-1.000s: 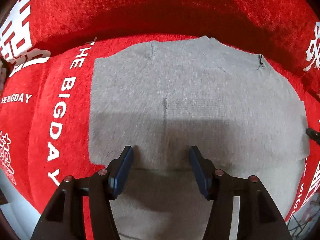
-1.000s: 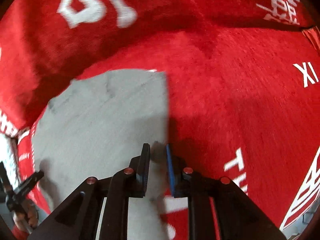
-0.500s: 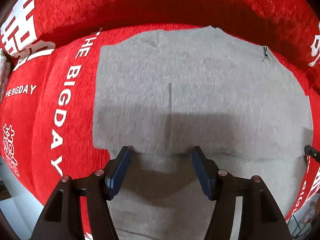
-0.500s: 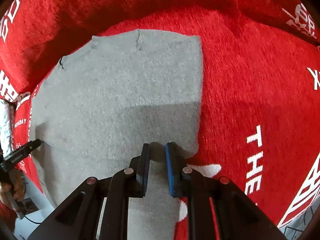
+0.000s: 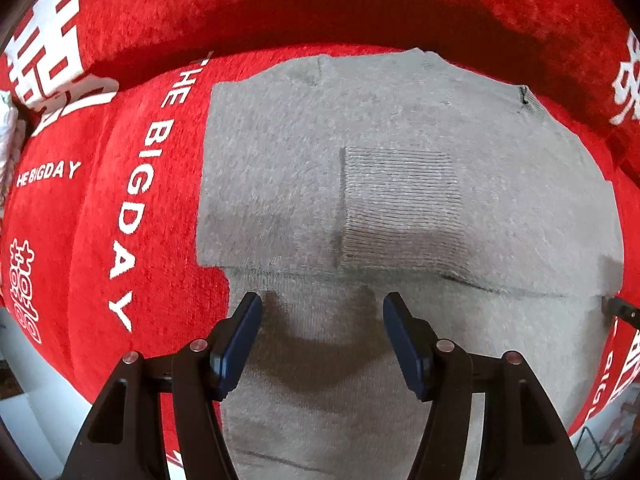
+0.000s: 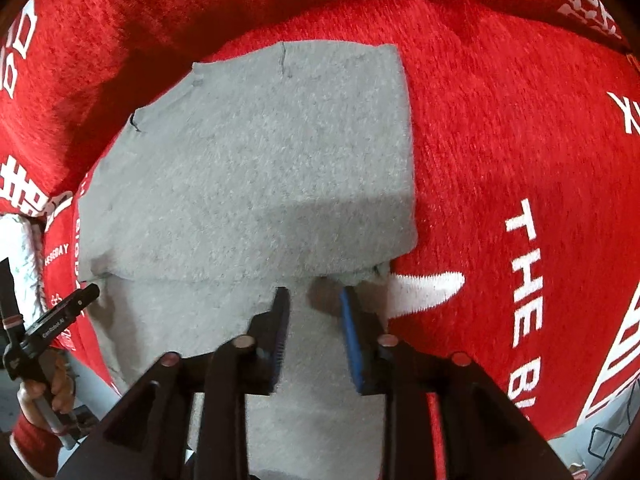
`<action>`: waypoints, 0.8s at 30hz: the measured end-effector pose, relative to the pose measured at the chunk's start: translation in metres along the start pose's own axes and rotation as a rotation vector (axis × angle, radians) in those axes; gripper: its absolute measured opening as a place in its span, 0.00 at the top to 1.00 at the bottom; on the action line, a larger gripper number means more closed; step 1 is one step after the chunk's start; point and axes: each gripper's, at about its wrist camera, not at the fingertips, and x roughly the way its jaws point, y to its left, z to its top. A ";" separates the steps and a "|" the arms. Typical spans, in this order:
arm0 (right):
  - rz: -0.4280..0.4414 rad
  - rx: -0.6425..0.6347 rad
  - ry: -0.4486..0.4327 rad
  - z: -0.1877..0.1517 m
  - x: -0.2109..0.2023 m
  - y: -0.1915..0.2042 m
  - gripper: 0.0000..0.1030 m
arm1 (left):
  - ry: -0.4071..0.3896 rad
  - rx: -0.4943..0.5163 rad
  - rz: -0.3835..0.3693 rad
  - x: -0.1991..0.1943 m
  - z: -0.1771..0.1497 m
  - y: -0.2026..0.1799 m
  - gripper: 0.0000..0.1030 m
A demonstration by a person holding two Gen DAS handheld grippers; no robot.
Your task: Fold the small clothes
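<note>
Hovering, left gripper (image 5: 322, 308): yours sat spread right above the folded grey garment (image 5: 400, 200), nothing pinched.
Right gripper (image 6: 314, 300): jaws had just been opening at its corner, cloth let go.
Red blanket (image 6: 500, 140): under everything.

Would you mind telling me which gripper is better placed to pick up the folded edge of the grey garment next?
Probably the right gripper: its jaws have just been opening beside the grey garment's folded corner, whereas the left gripper hovers open over flat cloth.

The folded grey knit garment (image 5: 400, 200) runs off the bottom edge behind the gripper bodies — its near hem stays hidden. The red plush cover's white lettering (image 6: 524, 272) is cut off at the frame edges — partly unreadable.
</note>
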 end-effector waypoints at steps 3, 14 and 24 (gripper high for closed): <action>0.004 0.000 -0.002 0.004 0.006 0.010 0.63 | 0.002 0.014 -0.001 -0.001 0.000 -0.003 0.38; 0.044 0.007 0.017 0.005 0.021 0.033 0.51 | 0.027 0.058 0.023 -0.001 -0.006 -0.019 0.38; 0.060 -0.008 -0.005 0.003 0.011 0.037 0.27 | 0.008 0.046 0.038 -0.006 -0.010 -0.030 0.00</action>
